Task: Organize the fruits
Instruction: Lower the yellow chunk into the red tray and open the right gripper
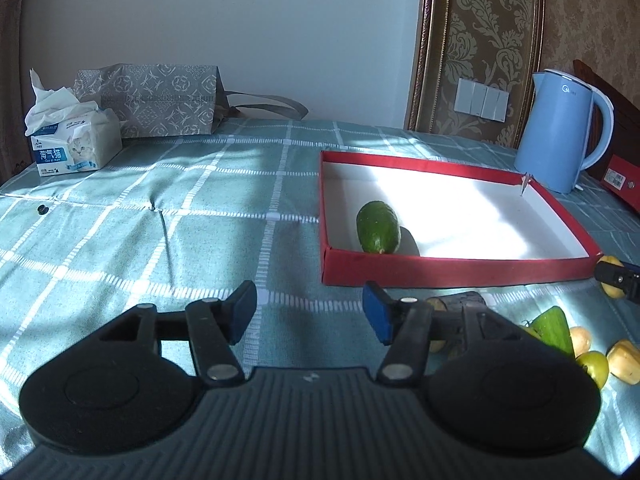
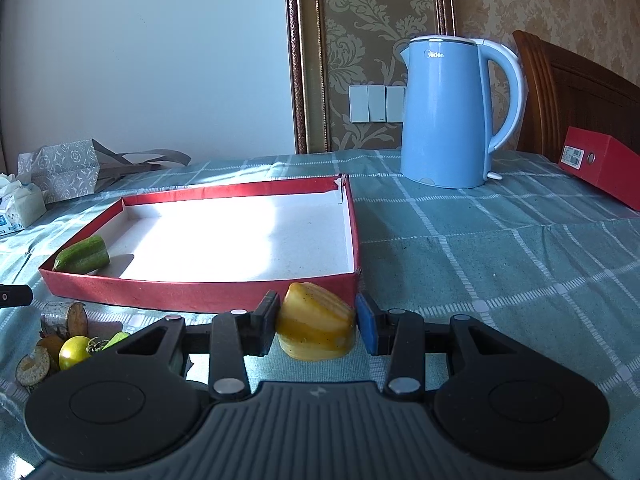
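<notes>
A green cucumber piece [image 1: 378,227] [image 2: 82,256] lies in the near-left corner of a shallow red box [image 1: 456,271] [image 2: 200,298] with a white floor. My left gripper [image 1: 310,312] hovers open over the tablecloth left of the box's front, nothing between its blue pads. My right gripper [image 2: 316,322] is shut on a yellow ridged fruit piece [image 2: 316,328], held just before the box's front-right corner. Loose fruit [image 1: 596,360] [image 2: 74,350] lies on the cloth in front of the box: a yellow-green round one, a green wedge, yellow chunks and a dark log-like piece [image 2: 66,318].
A blue electric kettle [image 1: 560,124] [image 2: 448,112] stands behind the box on the right. A tissue pack [image 1: 76,144] and a patterned bag [image 1: 152,100] sit at the far left. A red carton [image 2: 600,166] lies at the right edge beside a wooden chair [image 2: 572,92].
</notes>
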Demonstrator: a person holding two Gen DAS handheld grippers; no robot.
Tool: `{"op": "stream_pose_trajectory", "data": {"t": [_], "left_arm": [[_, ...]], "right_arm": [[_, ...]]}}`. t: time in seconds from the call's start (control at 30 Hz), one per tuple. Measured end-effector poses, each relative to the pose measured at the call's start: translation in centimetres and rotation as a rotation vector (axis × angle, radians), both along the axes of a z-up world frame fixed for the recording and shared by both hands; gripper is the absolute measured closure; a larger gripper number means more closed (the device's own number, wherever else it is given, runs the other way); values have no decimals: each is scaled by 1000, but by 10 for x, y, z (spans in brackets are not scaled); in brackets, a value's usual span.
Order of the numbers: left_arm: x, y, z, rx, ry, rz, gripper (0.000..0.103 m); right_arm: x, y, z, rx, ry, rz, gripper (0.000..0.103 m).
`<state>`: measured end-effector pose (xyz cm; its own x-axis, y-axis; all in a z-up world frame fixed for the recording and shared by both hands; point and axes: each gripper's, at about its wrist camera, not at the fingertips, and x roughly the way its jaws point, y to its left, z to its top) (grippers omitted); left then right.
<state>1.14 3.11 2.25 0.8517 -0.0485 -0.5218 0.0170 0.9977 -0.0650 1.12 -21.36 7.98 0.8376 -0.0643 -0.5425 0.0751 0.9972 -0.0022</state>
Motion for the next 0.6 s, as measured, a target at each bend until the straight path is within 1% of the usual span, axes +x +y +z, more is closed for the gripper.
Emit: {"op": "stream_pose_trajectory", "data": {"t": [0.03, 0.07, 0.37, 0.47, 0.6], "left_arm": [[0, 0, 0, -2, 2, 1, 41], [1, 1, -1, -7, 7, -1, 38], [12, 6, -10, -40, 90, -5, 36], [12, 4, -12, -29, 92, -9, 34], [13, 3, -13, -25, 98, -14, 32]], "right_arm": [[-1, 2, 2, -11, -12, 3, 63], [0, 4, 4, -17, -17, 8, 63], [22, 21, 17, -62, -14, 67, 63], [32, 23, 21, -61, -14, 78, 63], [57, 25, 21, -61, 25, 105, 63]]}}
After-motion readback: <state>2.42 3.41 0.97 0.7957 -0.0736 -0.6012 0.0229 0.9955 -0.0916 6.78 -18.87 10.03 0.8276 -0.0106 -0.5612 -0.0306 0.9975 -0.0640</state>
